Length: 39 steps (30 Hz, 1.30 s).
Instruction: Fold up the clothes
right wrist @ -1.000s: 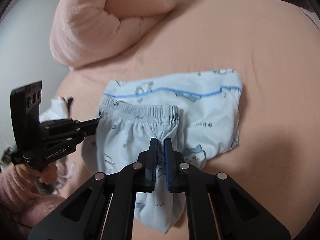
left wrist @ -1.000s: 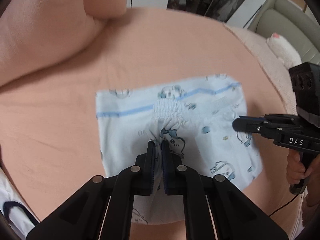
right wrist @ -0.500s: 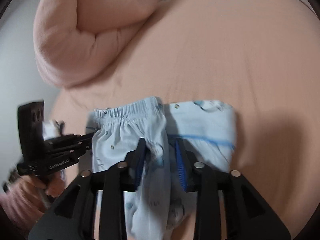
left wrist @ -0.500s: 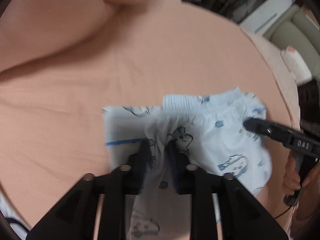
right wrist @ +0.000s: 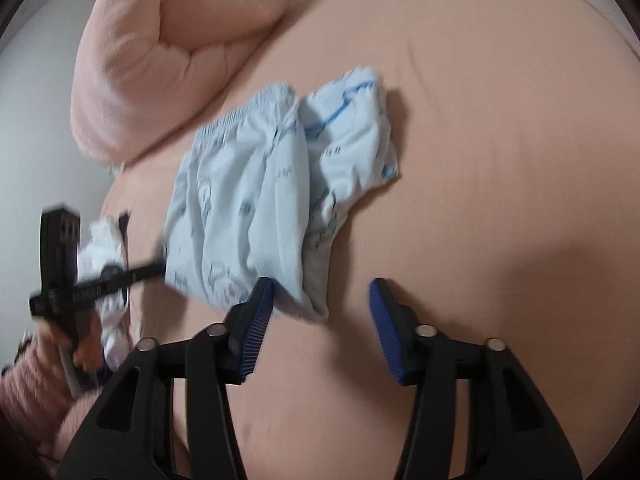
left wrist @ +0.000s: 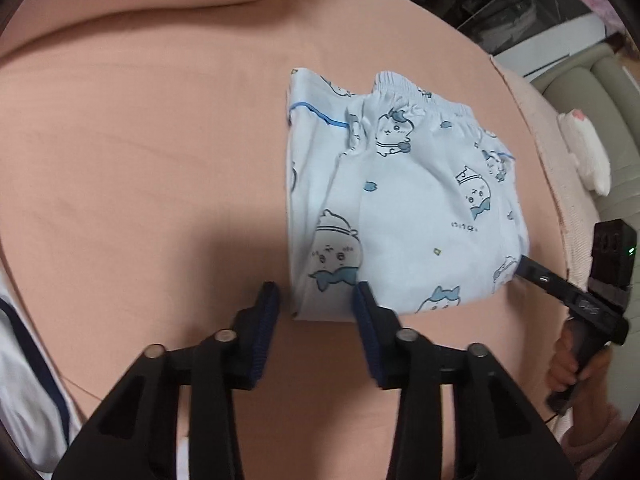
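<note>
My left gripper (left wrist: 316,300) stands with its jaws apart, having just narrowed, and the near left corner of the folded pyjamas (left wrist: 400,200) lies between the pads (left wrist: 266,312), which do not press on it. My right gripper (right wrist: 320,300) is also parted and has just been narrowing; the near hem of the pyjamas (right wrist: 256,200) sits by its left pad (right wrist: 256,320), touching or nearly so, with bare sheet (right wrist: 480,160) under the rest of the gap. The view here is blurred.

The bundle lies on the peach sheet (left wrist: 140,160), waistband at the far end. Left of it the sheet is bare and wide. To the right the bed's edge is near, with a sofa (left wrist: 592,92) beyond. A pink duvet (right wrist: 172,52) is heaped at the far left. A white garment (left wrist: 24,392) lies at the near left edge.
</note>
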Each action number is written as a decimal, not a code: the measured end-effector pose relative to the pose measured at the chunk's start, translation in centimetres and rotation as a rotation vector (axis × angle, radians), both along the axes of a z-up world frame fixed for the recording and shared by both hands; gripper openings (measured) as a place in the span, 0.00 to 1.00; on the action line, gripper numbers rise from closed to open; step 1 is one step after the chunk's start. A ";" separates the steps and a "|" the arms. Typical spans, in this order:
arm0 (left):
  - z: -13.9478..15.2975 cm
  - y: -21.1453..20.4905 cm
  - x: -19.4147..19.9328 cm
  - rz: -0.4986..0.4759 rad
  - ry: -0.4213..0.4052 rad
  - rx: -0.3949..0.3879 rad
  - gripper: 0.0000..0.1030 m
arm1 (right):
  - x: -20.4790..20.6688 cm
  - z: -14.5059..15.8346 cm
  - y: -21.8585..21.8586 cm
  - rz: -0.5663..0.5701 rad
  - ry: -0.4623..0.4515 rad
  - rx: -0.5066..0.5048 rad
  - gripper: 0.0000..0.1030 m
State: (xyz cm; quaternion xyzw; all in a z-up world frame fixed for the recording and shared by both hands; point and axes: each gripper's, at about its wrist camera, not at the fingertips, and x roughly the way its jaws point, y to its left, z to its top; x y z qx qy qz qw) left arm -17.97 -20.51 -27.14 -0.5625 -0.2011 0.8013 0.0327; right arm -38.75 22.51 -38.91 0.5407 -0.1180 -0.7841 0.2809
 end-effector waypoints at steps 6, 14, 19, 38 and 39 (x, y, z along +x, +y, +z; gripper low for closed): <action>0.8 1.5 -0.4 -0.037 0.018 -0.084 0.08 | 1.4 0.7 -3.2 0.085 0.053 0.079 0.06; 4.9 2.5 2.4 -0.164 0.038 -0.084 0.08 | 5.8 4.6 -0.2 0.059 0.105 0.186 0.05; 3.4 3.8 4.2 -0.231 -0.018 -0.146 0.08 | 8.5 3.7 -0.2 0.067 0.065 0.233 0.05; -0.1 14.6 0.9 -0.585 -0.098 -0.232 0.28 | 8.4 3.1 -6.4 0.199 0.135 0.242 0.24; -0.6 14.5 0.8 -0.607 -0.102 -0.241 0.29 | 8.3 2.3 -6.5 0.206 0.132 0.273 0.17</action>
